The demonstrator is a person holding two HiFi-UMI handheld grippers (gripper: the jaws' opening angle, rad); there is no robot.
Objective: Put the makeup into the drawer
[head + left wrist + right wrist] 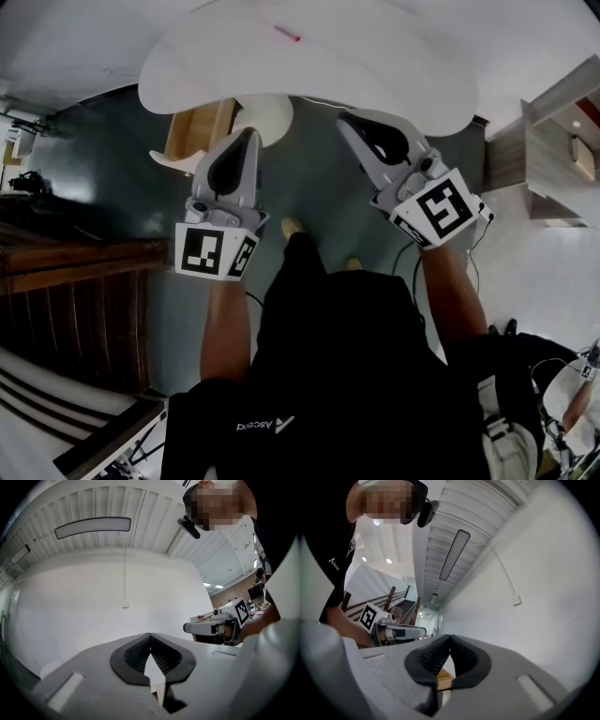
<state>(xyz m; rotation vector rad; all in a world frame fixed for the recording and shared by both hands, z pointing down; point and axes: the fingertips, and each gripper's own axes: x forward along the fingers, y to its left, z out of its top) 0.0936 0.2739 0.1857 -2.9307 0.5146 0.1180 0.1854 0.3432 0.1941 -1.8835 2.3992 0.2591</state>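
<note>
Your left gripper [249, 133] and right gripper [349, 119] both have fingers squeezed shut, holding nothing. Open them wide before reaching over the white worktop [375, 66] for the little red thing [287, 35].

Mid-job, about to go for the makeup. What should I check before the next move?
1. The left tongs are empty: ok, shut on nothing.
2. The right tongs are empty: ok, shut on nothing.
3. Tongs open for a grasp: not ok, both are closed.
4. Makeup located: cannot tell. Only a small red item lies on the white table.
5. Drawer open: cannot tell, none is clearly in view.
</note>
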